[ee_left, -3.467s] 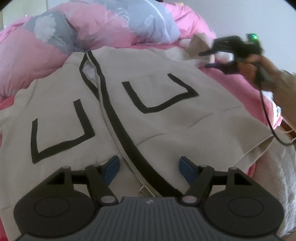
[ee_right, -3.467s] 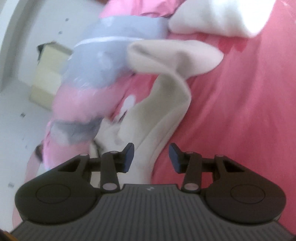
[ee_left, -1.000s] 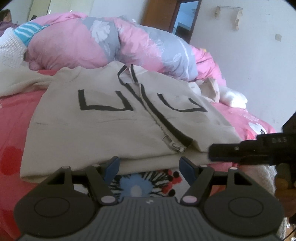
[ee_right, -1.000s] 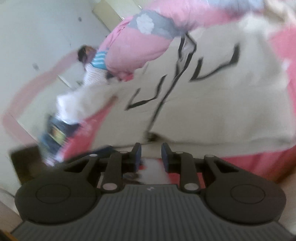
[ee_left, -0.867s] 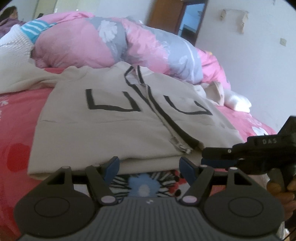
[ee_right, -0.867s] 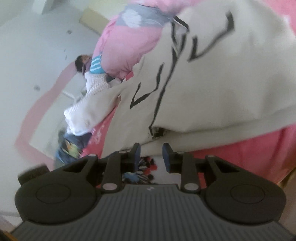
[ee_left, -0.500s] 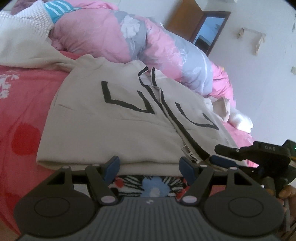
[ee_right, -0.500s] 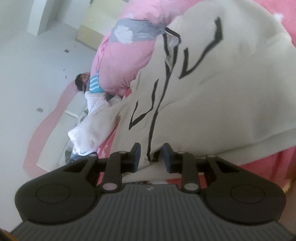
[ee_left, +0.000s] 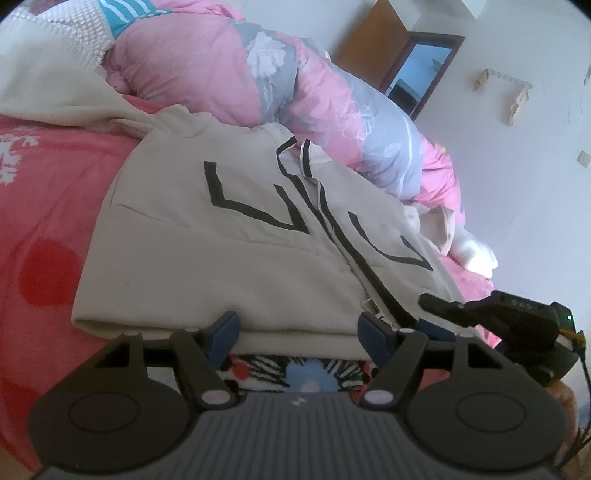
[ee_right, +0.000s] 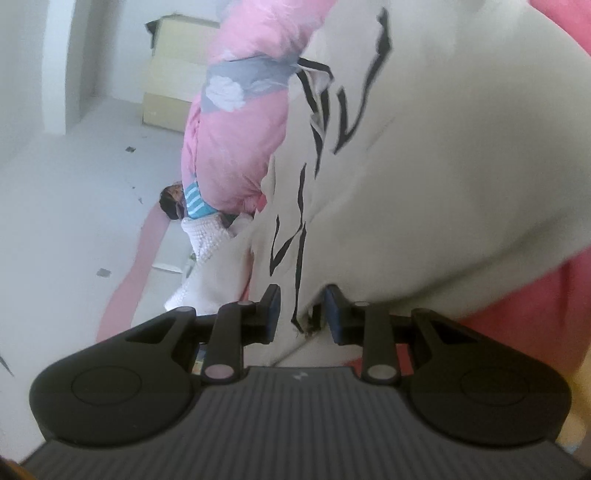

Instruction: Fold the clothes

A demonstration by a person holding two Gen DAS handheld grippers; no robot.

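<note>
A beige zip jacket (ee_left: 229, 266) with black trim lies flat, front up, on the red bedspread (ee_left: 44, 229). My left gripper (ee_left: 297, 330) stands open just before the jacket's hem, its blue pads level with the hem's edge and nothing between them. From the right, my right gripper (ee_left: 428, 314) reaches the hem beside the zip's lower end. In the right wrist view the right gripper (ee_right: 303, 314) is rolled on its side, its jaws narrow. The jacket's (ee_right: 461, 166) hem by the zip sits between the pads (ee_right: 271, 310), which do not visibly press on it.
A pink and grey quilt (ee_left: 221, 74) is bunched behind the jacket, with a white knitted garment (ee_left: 66, 33) at the far left. A white cloth (ee_left: 476, 254) lies at the far right. A hand (ee_left: 561, 402) holds the right gripper. The bed's near edge runs under my grippers.
My right gripper has rolled, sunk and come in to the hem by the zip. My left gripper has rolled and drawn closer to the hem. Both jaws kept their width.
</note>
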